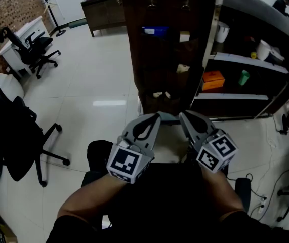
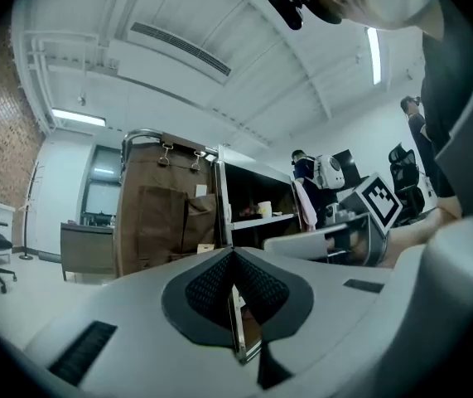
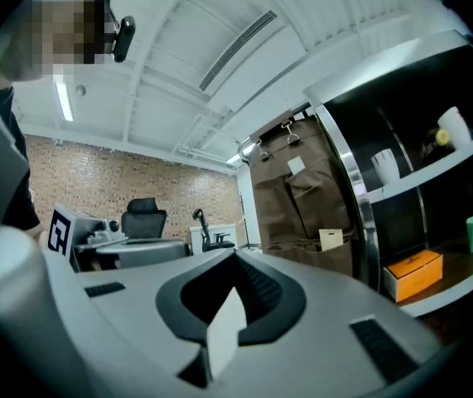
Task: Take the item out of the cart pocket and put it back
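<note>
The cart's brown hanging pocket organiser (image 1: 164, 49) faces me, clipped to the cart's top rail. Its pockets hold a blue item (image 1: 155, 31), a white card (image 1: 184, 36) and a white roll-like item (image 1: 183, 68). Small pale items (image 1: 160, 94) sit in the bottom pockets. Both grippers are held close to my body, well short of the cart. My left gripper (image 1: 158, 117) (image 2: 233, 257) is shut with nothing seen between its pads. My right gripper (image 1: 181, 115) (image 3: 236, 262) is shut too, beside the left one. The organiser (image 2: 166, 222) (image 3: 302, 197) shows far off in both gripper views.
The cart's dark shelves (image 1: 245, 59) at the right carry an orange box (image 1: 213, 80), a green cup (image 1: 243, 77) and white rolls (image 1: 262, 49). Office chairs (image 1: 30, 49) stand at the left, another (image 1: 17, 135) nearer. A wooden cabinet (image 1: 104, 11) stands behind.
</note>
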Available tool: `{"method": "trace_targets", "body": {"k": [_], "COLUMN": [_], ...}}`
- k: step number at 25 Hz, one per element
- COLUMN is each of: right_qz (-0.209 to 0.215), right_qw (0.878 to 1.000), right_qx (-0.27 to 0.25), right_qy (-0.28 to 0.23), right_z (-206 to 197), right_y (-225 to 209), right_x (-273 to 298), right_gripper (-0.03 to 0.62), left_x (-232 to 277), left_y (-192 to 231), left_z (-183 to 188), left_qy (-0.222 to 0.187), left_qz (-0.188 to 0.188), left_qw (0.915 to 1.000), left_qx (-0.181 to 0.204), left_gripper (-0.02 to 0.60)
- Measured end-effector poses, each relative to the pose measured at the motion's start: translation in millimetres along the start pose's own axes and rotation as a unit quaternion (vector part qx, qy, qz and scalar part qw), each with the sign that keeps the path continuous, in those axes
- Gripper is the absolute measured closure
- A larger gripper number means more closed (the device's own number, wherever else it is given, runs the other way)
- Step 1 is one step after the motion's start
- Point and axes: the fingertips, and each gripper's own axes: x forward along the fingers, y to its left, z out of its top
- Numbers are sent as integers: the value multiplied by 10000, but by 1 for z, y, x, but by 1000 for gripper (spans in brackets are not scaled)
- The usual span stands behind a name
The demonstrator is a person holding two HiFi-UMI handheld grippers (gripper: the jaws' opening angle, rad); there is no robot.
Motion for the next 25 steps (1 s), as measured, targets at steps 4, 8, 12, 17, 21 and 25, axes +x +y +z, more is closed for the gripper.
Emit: {"method": "trace_targets", "body": {"k": [4, 8, 12, 17, 21, 25], "right_qz": [-11, -33, -43, -103, -108, -92], "right_qw": [10000, 9999, 9998, 9995, 9994, 9994], "right_qx": [4, -6, -83, -239, -247, -265], "right_qy": [72, 108, 152, 187, 199, 205], "right_z": [-8, -10, -11, -10, -11, -12], "right_y": [0, -1, 0, 0, 1, 2], "right_x": [4, 5, 5, 5, 5, 5], "right_gripper": [582, 582, 583, 583, 583, 583], "left_x": [3, 4, 4, 6, 5, 5], "left_y": [0, 11, 11, 6, 7, 9], "left_z": [-15, -19, -21, -19, -20, -19], "left_qy": [127, 160, 155, 148, 131, 130], "left_qz": [-68, 33, 42, 32, 44, 68], "left_qw": [9995, 9991, 9993, 9996, 9997, 9997], "left_qx": [-274, -388, -343, -230, -189, -203], "left_gripper": [581, 581, 581, 581, 581, 581]}}
